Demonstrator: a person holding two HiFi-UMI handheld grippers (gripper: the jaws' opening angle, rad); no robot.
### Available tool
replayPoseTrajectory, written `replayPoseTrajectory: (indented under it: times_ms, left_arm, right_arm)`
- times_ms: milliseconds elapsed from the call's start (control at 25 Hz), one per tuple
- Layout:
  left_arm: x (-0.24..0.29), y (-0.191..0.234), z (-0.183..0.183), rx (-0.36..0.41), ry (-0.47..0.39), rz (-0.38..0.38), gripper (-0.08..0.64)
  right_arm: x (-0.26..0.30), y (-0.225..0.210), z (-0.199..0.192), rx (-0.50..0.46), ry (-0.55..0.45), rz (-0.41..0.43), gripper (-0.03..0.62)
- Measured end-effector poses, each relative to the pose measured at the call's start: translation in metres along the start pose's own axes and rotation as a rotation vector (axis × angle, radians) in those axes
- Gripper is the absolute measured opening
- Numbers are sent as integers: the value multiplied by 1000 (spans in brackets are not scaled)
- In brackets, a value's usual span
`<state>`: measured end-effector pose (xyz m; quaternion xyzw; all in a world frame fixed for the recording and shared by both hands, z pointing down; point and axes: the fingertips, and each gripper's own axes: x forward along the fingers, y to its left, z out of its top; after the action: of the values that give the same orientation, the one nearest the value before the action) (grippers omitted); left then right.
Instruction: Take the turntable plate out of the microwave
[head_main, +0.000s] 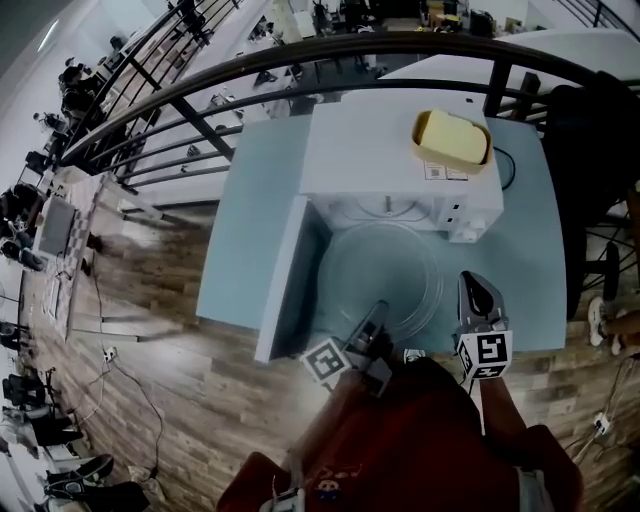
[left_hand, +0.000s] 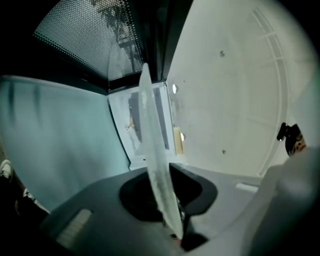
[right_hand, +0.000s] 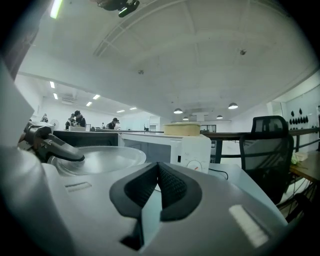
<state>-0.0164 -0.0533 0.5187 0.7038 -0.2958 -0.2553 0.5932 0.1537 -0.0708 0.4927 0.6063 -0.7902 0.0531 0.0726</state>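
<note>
The clear glass turntable plate (head_main: 385, 268) hangs roughly level just in front of the open white microwave (head_main: 400, 160), over the pale blue table (head_main: 250, 220). My left gripper (head_main: 378, 312) is shut on the plate's near rim. In the left gripper view the plate's rim (left_hand: 152, 165) runs edge-on between the two jaws of the left gripper (left_hand: 172, 220). My right gripper (head_main: 470, 280) is to the right of the plate, apart from it, and shut on nothing. In the right gripper view the right gripper (right_hand: 157, 182) has its pads together, with the plate (right_hand: 100, 157) to its left.
The microwave door (head_main: 285, 280) stands open on the left. A yellow bowl (head_main: 452, 138) sits on top of the microwave. A black office chair (right_hand: 265, 150) stands beyond the table's right side. A dark railing (head_main: 200, 95) runs behind the table.
</note>
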Motion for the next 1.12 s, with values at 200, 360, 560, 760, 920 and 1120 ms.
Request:
replayPoseTrajectory:
  times_ms: [200,360,560,760,920,1120]
  left_arm:
    - [-4,0,3,32,34,10,38]
    - [-3,-3,2,22,50,-9,40]
    - [-6,-5,3,9,56,-9,40]
    - [-9,-10,4,18,57,-23,40]
    - [-11,-11,5,29,55,-27,40]
    - [-13,-10,1,-15,40,-17,40]
  right_arm:
    - [-4,4,7,-5,-10,-30,0]
    - [-5,6,7,-2,-8,-44,0]
    - [-6,10,9,1,-12,-49,0]
    - [-6,14,12,0,-15,-43,0]
    - [-5,17,13,-1,-16,-38,0]
    - [-5,17,14,3,-17,-31,2]
